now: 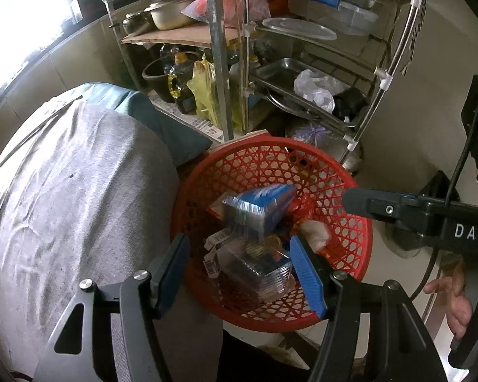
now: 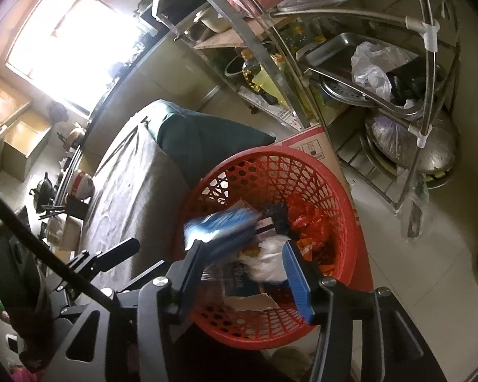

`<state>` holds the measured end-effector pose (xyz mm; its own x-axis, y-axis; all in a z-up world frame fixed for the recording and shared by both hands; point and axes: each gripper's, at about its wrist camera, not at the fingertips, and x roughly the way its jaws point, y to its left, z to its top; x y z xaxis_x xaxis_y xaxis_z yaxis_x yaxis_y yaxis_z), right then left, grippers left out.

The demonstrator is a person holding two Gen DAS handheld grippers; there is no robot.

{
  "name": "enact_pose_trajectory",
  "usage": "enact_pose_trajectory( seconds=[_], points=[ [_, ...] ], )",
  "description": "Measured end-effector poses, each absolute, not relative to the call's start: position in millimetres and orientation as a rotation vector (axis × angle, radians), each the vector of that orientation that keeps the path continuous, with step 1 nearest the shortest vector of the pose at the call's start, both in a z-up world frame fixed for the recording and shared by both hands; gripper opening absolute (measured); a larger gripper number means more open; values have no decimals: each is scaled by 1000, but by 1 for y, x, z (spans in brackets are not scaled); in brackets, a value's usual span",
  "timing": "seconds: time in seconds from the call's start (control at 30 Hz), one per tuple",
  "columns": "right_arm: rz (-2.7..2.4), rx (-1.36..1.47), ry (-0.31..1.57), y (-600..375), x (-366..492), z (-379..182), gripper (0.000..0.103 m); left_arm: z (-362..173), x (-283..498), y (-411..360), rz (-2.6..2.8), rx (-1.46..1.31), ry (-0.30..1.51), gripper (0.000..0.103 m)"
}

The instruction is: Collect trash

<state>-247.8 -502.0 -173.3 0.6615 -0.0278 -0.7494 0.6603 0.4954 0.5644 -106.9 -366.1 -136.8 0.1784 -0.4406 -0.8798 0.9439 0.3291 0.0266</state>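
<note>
I see left gripper (image 1: 239,273) spread wide, nothing in it, over the red basket (image 1: 350,191) | right gripper (image 2: 243,273) also released, above same basket | blurred blue packet (image 1: 261,207) sits atop the trash inside, with clear plastic box (image 1: 258,273) and white wad (image 2: 271,261) | basket beside grey-covered bed (image 1: 79,207), metal rack (image 1: 302,73) behind

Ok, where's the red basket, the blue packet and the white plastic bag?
Red basket (image 1: 350,191), left wrist view, bare far wall.
Blue packet (image 1: 264,205), left wrist view, blurred blue face.
White plastic bag (image 2: 371,71), right wrist view, crumpled middle, in the metal tray.
</note>
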Motion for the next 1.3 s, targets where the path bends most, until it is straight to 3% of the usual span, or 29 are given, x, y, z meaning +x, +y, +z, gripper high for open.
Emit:
enact_pose_trajectory(
  seconds=[0.37,0.47,0.57,0.83,1.3],
  points=[
    [-445,854,744,-482,-226,-145,54,-93,-90,-322,-981,626,788,68],
    [-419,765,743,-464,-208,-130,54,-78,-72,-292,-901,583,765,72],
    [-373,672,741,-439,-182,-115,59,-67,-49,-256,-814,522,759,73],
    [-238,453,742,-361,-125,-80,59,-57,-2,-145,-511,435,780,74],
    [-207,361,686,-247,-161,-36,65,-30,-27,-30,-272,242,767,74]
  ],
)
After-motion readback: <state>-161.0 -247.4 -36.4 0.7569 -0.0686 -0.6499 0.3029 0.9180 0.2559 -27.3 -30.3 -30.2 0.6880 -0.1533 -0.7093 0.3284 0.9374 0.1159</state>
